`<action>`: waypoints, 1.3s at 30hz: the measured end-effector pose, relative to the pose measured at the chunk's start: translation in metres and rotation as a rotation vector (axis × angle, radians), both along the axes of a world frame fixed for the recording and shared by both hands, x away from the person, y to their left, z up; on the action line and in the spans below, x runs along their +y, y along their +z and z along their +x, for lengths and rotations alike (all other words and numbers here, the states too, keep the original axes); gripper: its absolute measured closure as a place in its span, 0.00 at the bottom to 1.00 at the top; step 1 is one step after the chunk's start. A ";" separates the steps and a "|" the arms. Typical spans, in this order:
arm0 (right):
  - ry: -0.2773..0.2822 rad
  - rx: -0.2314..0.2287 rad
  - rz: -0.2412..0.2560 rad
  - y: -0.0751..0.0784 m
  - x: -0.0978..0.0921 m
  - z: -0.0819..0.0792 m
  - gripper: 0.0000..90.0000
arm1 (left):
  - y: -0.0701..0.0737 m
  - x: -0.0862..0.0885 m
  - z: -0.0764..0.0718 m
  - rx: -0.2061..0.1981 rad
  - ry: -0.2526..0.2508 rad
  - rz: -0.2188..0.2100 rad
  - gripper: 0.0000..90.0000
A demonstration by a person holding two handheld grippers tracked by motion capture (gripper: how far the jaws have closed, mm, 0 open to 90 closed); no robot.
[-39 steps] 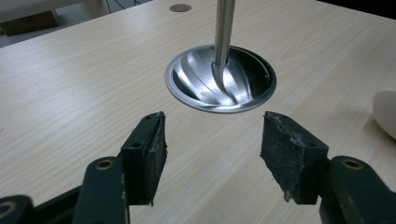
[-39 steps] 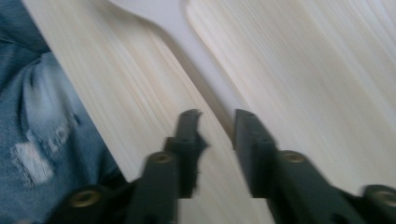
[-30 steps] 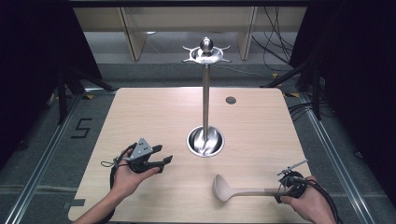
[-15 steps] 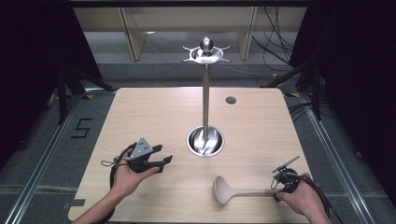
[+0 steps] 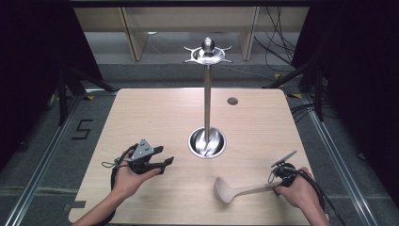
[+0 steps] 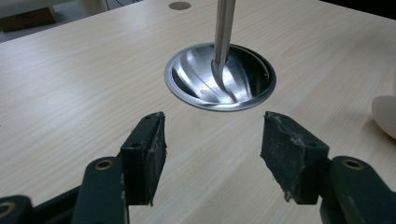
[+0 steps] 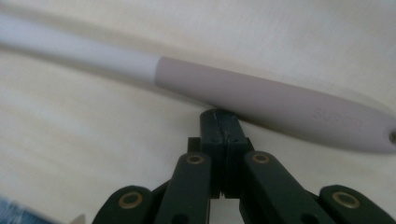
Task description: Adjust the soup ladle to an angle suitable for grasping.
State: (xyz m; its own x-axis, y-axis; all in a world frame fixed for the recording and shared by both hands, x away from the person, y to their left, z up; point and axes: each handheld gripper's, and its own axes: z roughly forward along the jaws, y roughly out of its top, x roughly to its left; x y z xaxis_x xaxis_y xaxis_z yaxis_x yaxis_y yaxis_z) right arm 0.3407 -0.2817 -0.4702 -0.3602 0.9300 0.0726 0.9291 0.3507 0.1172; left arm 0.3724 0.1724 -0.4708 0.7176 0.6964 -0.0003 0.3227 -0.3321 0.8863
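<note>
A beige ladle [image 5: 244, 189] lies flat near the table's front right, bowl to the left. My right gripper [image 5: 276, 183] stands over the handle's end. In the right gripper view its jaws are shut [image 7: 223, 123] with nothing between them, tips right against the ladle handle [image 7: 280, 100]. My left gripper [image 5: 165, 162] is open at the front left, a hand around it. Its pads [image 6: 149, 149] frame bare wood in front of the steel stand's dish-shaped base [image 6: 219, 77]. The ladle's bowl edge [image 6: 385, 114] shows at the right there.
The steel stand [image 5: 207, 103] rises from its base [image 5: 207, 142] at the table's centre to a hooked crown on top. A small round grommet [image 5: 232, 100] sits at the back of the table [image 5: 141, 117]. Black frames and cables surround the table.
My right hand and gripper have shifted slightly left and away from the front edge along the ladle's handle. The ladle and my left gripper have stayed put.
</note>
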 end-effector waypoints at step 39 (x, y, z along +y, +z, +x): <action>-0.145 -0.160 -0.038 0.017 0.033 0.083 0.71 | 0.000 0.001 0.000 0.002 -0.001 0.000 0.44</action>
